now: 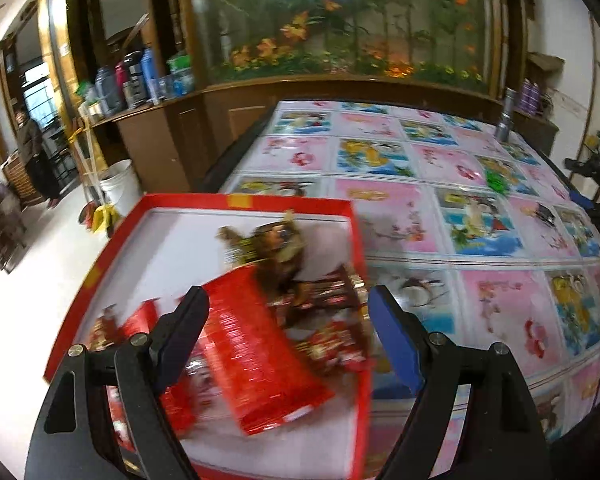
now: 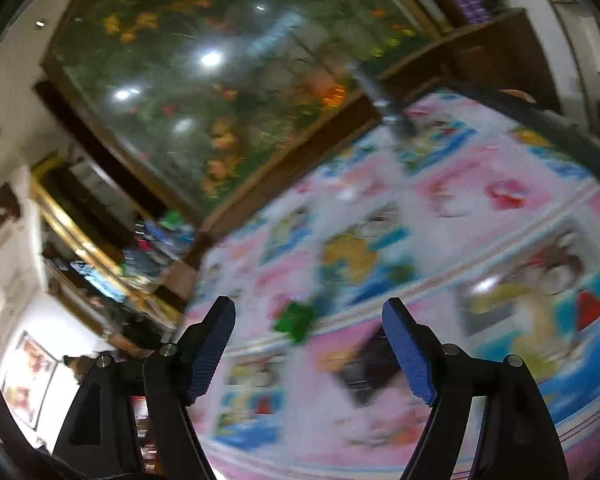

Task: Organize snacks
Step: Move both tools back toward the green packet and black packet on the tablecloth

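Note:
A red box (image 1: 236, 201) with a white inside sits at the table's left corner. In it lie a large red snack packet (image 1: 260, 352), smaller red packets (image 1: 140, 320) and brown packets (image 1: 276, 240), all blurred. My left gripper (image 1: 288, 300) hovers over the box, open, its pads touching nothing. On the cloth to the right lie a green packet (image 1: 496, 178) and a dark packet (image 1: 544, 212). The right wrist view is tilted and blurred. There my right gripper (image 2: 309, 306) is open above the table, with the green packet (image 2: 296, 320) and the dark packet (image 2: 364, 368) just beyond its fingers.
A cartoon-patterned cloth (image 1: 420, 208) covers the table. A metal cylinder (image 1: 506, 116) stands at its far edge. Behind is a large fish tank (image 1: 340, 20) on a wooden cabinet, with bottles (image 1: 140, 76) on a counter to its left. A white bucket (image 1: 120, 188) stands on the floor.

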Demonstrator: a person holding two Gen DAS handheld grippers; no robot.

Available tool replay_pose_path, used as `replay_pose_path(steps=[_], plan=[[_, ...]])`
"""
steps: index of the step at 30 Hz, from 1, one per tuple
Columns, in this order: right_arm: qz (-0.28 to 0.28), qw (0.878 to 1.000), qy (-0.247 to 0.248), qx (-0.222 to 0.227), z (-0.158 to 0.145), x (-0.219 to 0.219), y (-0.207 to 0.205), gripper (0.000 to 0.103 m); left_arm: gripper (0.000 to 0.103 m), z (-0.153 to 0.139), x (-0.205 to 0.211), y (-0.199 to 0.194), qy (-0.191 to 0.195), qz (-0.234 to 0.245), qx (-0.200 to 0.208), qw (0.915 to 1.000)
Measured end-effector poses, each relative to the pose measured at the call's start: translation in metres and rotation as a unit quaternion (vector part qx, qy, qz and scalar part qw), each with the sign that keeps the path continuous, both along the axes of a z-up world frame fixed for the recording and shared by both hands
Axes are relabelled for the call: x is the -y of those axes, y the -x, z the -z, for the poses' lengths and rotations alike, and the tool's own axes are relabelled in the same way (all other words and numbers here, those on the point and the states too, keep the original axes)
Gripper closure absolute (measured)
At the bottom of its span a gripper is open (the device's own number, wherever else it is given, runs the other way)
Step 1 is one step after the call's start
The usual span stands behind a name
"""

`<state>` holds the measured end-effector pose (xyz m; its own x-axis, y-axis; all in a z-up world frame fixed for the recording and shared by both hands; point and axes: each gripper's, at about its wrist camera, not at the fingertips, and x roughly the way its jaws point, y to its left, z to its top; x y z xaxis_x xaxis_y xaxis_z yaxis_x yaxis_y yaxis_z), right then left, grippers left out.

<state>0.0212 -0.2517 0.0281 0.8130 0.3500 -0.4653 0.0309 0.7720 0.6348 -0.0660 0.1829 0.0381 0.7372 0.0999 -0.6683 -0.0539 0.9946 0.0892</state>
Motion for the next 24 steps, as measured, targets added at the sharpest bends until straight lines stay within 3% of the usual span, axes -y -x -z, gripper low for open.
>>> replay_pose_path(steps=[3,7,13,14,16,19,24], plan=[[-0.004,0.998,0.028,-0.063,0.013,-0.006,-0.017,0.024,0.021,-0.004,0.021,-0.005,-0.013,0.024,0.002,0.9996],[-0.023,0.989,0.108,-0.097,0.016,-0.036,-0.021,0.024,0.021,-0.009,0.041,-0.007,-0.028,0.045,0.006,0.9986],[-0.033,0.981,0.134,-0.133,0.031,-0.05,-0.024,0.029,0.021,-0.009,0.058,-0.015,-0.036,0.056,-0.002,0.9978],[-0.031,0.981,0.134,-0.134,0.029,-0.051,-0.022,0.029,0.021,-0.009,0.06,-0.016,-0.034,0.057,-0.003,0.9978],[-0.022,0.992,0.102,-0.075,0.013,-0.047,-0.02,0.027,0.021,-0.009,0.065,-0.017,-0.028,0.062,-0.009,0.9976],[-0.032,0.993,0.108,-0.04,0.001,-0.063,-0.032,0.027,0.021,-0.012,0.071,-0.013,-0.028,0.074,-0.008,0.9968],[-0.07,0.991,0.097,-0.054,0.002,-0.103,-0.07,0.031,0.021,-0.015,0.072,0.004,-0.035,0.085,-0.007,0.9958]])
